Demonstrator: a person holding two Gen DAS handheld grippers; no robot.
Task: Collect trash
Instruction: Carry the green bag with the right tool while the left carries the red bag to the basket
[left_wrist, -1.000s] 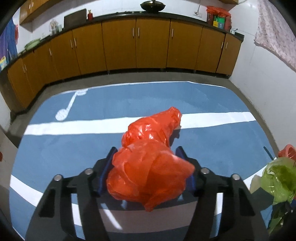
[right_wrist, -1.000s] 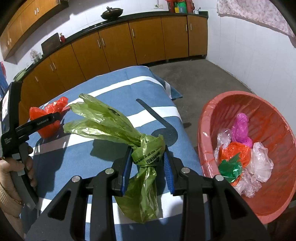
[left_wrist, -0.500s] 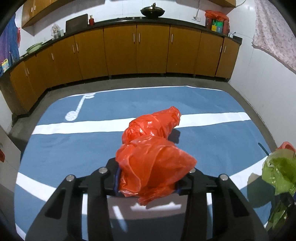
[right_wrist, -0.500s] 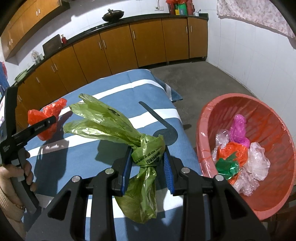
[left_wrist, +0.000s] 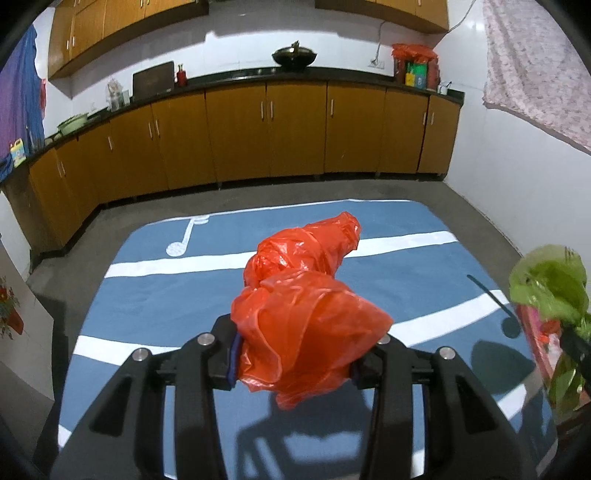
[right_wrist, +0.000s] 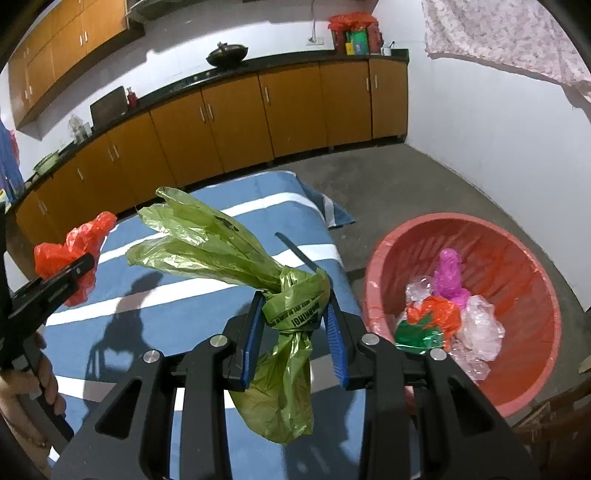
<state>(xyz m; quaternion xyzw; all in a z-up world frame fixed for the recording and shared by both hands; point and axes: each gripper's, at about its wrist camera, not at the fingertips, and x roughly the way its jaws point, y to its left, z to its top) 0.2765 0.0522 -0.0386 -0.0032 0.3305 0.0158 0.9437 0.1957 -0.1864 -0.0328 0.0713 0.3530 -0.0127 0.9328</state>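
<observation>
A crumpled red plastic bag (left_wrist: 306, 325) is clamped in my left gripper (left_wrist: 295, 354), lifted clear of the blue striped cloth (left_wrist: 155, 295); it also shows in the right wrist view as the red bag (right_wrist: 79, 243) at far left. My right gripper (right_wrist: 295, 321) is shut on the knot of a green plastic bag (right_wrist: 221, 243), held above the cloth's right end. The green bag (left_wrist: 546, 288) appears at the right edge of the left wrist view. A red basin (right_wrist: 524, 258) on the floor to the right holds several crumpled bags.
Brown kitchen cabinets (left_wrist: 266, 136) line the back wall under a dark counter with a wok (left_wrist: 294, 57). Grey concrete floor (right_wrist: 406, 184) surrounds the cloth-covered table. A person's hand (right_wrist: 44, 376) grips the left tool. A patterned cloth (right_wrist: 517, 40) hangs at upper right.
My left gripper closed on the red bag and lifted it off the cloth. My right gripper rose a little with the green bag; more of the kitchen wall shows now.
</observation>
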